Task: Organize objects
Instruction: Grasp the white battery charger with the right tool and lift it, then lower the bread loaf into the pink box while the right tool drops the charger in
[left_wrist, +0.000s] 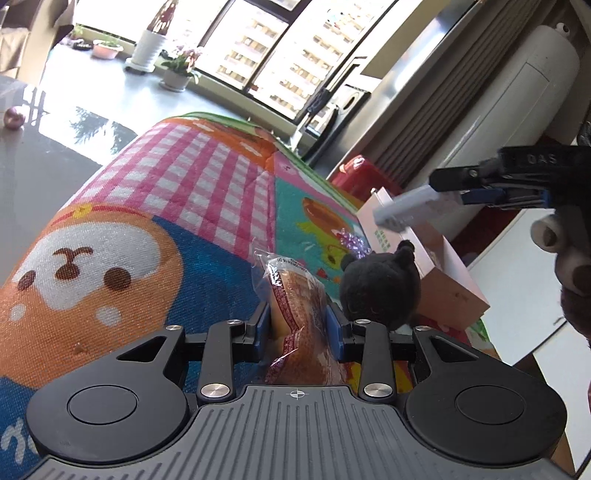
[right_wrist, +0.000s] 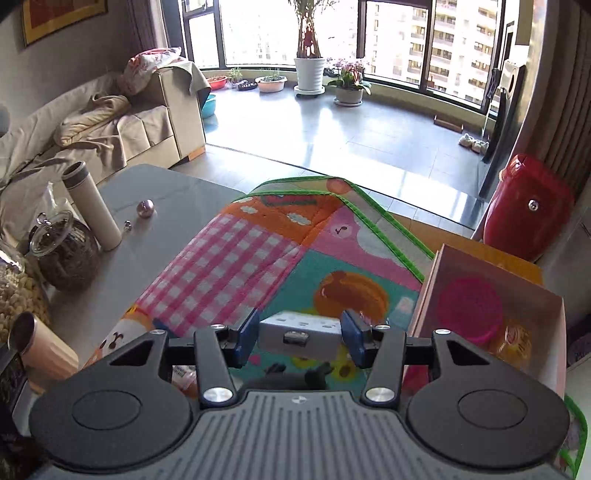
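While left gripper (left_wrist: 300, 328) clamps bread (left_wrist: 295, 295), right gripper (right_wrist: 300, 332) grips adapter (right_wrist: 299, 328)

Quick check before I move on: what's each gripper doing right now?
Left gripper: closed on the wrapped bread.
Right gripper: closed on the white power strip, held above the mat.

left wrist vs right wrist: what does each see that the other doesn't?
Left wrist only: the left tool shut on a wrapped bread, a black plush toy's whole body beside it, and the right tool from outside.

Right wrist only: the box's inside, with a pink lid in it; a white flask, a glass jar and a sofa.

Both: the right tool shut on a grey power adapter, the patterned mat, the red case.
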